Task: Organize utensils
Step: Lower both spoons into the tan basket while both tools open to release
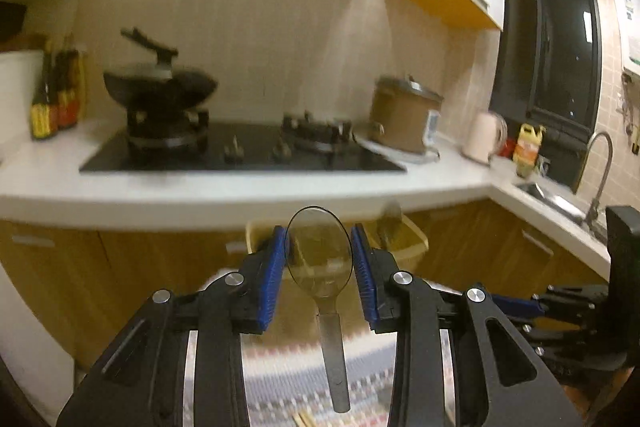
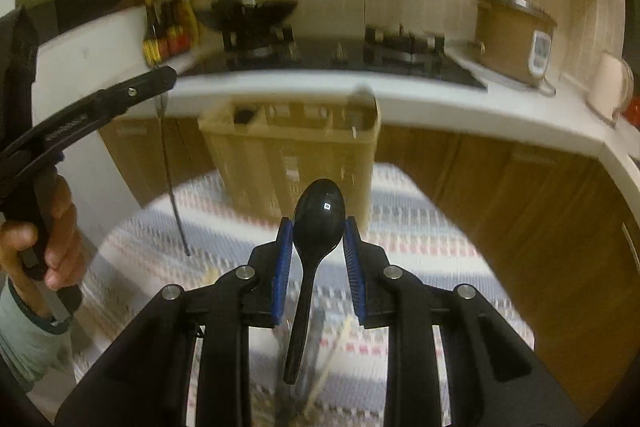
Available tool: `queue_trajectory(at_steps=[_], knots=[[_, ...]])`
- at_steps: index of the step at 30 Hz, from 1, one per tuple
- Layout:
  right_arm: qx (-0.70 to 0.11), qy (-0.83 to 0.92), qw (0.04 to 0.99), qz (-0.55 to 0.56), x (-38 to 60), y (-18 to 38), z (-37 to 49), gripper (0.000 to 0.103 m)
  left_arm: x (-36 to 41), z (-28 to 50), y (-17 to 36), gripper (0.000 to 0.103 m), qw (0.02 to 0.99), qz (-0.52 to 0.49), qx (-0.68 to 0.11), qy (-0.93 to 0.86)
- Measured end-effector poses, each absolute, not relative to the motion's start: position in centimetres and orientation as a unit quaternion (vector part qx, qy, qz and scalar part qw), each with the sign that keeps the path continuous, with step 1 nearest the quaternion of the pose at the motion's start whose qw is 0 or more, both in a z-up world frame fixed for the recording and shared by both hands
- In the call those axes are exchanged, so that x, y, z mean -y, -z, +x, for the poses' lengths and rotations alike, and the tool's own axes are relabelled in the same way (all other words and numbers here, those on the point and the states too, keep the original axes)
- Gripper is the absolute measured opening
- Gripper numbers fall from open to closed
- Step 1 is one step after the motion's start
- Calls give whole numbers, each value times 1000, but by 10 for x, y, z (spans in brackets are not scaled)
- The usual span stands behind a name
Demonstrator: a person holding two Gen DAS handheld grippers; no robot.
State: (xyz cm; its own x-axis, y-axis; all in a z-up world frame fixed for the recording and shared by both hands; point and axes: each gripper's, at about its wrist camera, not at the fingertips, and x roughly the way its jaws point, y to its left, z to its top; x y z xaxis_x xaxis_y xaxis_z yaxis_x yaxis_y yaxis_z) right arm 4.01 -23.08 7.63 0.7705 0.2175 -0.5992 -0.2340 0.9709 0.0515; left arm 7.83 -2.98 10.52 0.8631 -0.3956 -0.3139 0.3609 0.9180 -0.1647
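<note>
My left gripper point(image 1: 319, 247) is shut on a clear plastic spoon point(image 1: 320, 255), bowl up between the blue pads, handle hanging down. My right gripper point(image 2: 319, 239) is shut on a black plastic spoon point(image 2: 318, 223), held the same way. A beige utensil holder point(image 2: 292, 155) with several compartments stands on the striped cloth point(image 2: 420, 239) ahead of the right gripper; it also shows in the left wrist view point(image 1: 404, 239) just behind the clear spoon. The left gripper point(image 2: 132, 91) with its hand appears at the left of the right wrist view. Chopsticks point(image 2: 332, 359) lie on the cloth below.
A white counter point(image 1: 224, 187) carries a gas hob point(image 1: 240, 151) with a black wok point(image 1: 160, 83), sauce bottles point(image 1: 56, 99), a rice cooker point(image 1: 404, 119) and a kettle point(image 1: 482, 137). A sink with tap point(image 1: 596, 179) is at right. Wooden cabinets point(image 2: 520, 195) stand below.
</note>
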Motion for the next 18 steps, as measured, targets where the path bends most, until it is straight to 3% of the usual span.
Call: queue_trajectory(at_steps=[10, 18], knots=[[-186, -100, 977, 28, 233, -130, 75, 23, 22, 111, -159, 31, 978, -81, -84, 171], [-120, -51, 991, 33, 233, -140, 120, 23, 21, 133, -164, 31, 987, -73, -31, 140]])
